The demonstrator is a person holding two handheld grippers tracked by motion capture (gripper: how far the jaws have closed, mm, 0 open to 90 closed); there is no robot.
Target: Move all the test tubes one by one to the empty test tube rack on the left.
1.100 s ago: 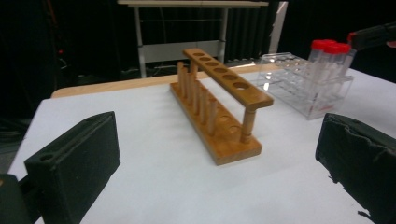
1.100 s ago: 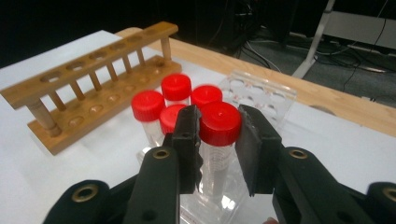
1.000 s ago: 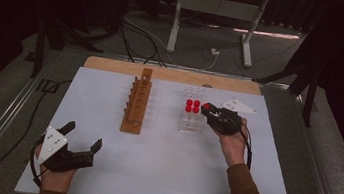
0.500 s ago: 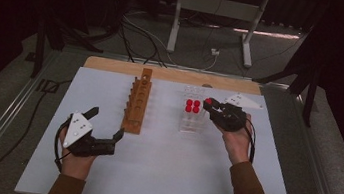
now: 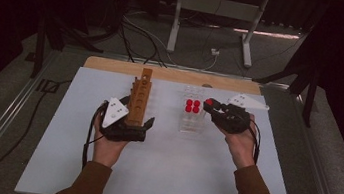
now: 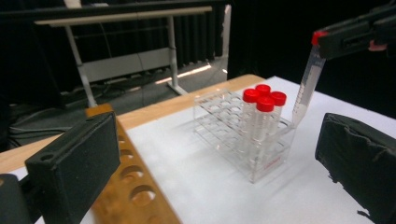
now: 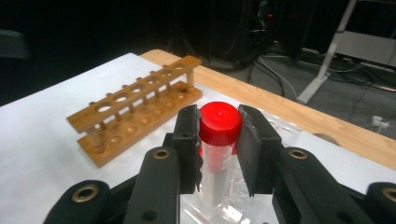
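While the left hand-held gripper (image 5: 137, 122) gapes wide, the right hand-held gripper (image 7: 218, 140) pinches a clear, red-capped tube (image 7: 219, 125).

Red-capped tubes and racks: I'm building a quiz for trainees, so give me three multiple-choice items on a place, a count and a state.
1. Where is the wooden rack relative to the clear rack, in the high view?
A. left
B. right
C. on top

2. How many red-capped tubes stand in the clear rack?
A. two
B. four
C. six

3. What is the right claw doing?
A. open, holding nothing
B. shut on a tube
C. shut on the wooden rack

A: it lies left.
B: the left gripper view shows four red caps.
B: its pads clamp the cap.
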